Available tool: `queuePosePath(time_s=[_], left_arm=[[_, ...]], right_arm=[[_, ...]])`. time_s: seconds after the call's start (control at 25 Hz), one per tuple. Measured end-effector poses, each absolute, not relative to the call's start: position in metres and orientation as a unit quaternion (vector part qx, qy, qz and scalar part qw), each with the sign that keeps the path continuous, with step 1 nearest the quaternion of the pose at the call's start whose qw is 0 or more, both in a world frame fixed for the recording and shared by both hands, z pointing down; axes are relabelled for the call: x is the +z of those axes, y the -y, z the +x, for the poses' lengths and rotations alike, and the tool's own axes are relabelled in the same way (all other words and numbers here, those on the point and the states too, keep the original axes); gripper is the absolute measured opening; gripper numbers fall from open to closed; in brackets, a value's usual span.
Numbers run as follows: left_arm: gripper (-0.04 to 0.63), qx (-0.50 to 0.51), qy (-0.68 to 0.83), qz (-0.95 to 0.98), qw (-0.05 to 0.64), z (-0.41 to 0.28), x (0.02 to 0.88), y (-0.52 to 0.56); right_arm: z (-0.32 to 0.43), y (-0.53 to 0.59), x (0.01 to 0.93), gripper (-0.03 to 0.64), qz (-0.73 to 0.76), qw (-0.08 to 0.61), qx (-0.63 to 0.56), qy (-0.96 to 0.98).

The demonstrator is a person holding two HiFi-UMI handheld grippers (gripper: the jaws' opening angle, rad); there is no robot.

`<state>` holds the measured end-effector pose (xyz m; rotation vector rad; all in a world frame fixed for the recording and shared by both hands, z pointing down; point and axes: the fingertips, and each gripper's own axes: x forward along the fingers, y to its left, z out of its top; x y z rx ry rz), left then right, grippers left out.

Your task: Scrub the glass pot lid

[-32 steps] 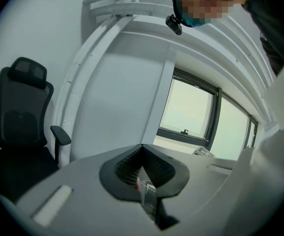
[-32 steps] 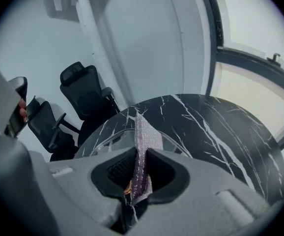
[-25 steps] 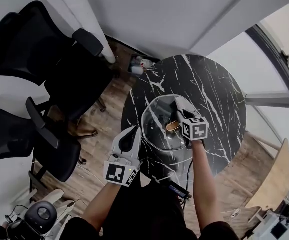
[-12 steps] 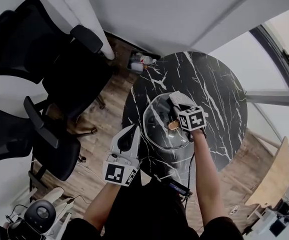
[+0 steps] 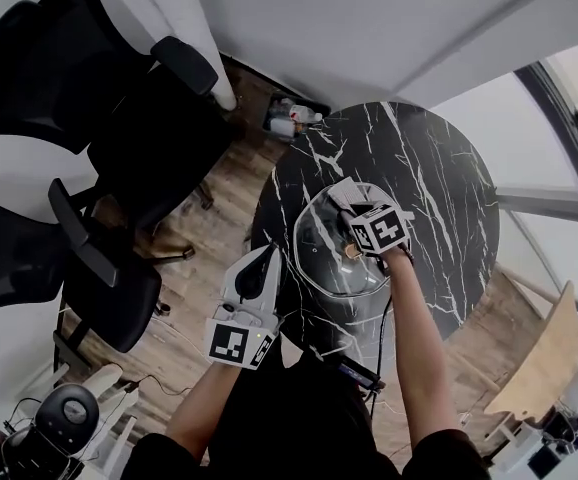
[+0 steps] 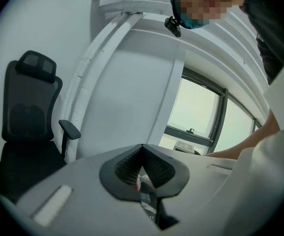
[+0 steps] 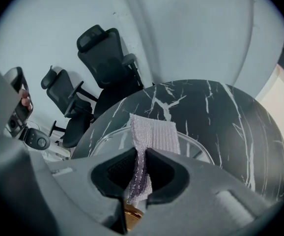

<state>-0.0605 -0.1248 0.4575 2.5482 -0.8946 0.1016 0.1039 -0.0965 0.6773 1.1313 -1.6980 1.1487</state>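
The glass pot lid [image 5: 321, 240] lies flat on the round black marble table [image 5: 439, 183]; its rim [image 7: 105, 139] shows in the right gripper view. My right gripper [image 5: 344, 200] hovers over the lid, shut on a sparkly lilac scrub cloth [image 7: 153, 133] that hangs forward onto the glass. A brownish knob [image 5: 351, 253] sits just under that gripper. My left gripper [image 5: 267, 258] is held off the table's near left edge, away from the lid. In the left gripper view its jaws [image 6: 142, 151] are shut with nothing between them and point at a wall and window.
Black office chairs [image 5: 59, 58] crowd the wooden floor left of the table. Small bottles [image 5: 289, 123] stand on the floor by the wall. A pale wooden chair back [image 5: 544, 358] is at the lower right, and a round grey device [image 5: 54, 418] at the lower left.
My right gripper has slid with the cloth across the lid toward its far left side. The left gripper has stayed where it was, still shut.
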Motion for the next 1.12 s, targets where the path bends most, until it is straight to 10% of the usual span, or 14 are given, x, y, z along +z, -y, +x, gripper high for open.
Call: queuePosePath(time_s=[1.12], left_arm=[[0.002, 0.036, 0.34, 0.914, 0.219, -0.08, 0.461, 0.124]], right_arm=[[0.002, 0.062, 0.687, 0.058, 0.24, 0.553, 0.3, 0.739]])
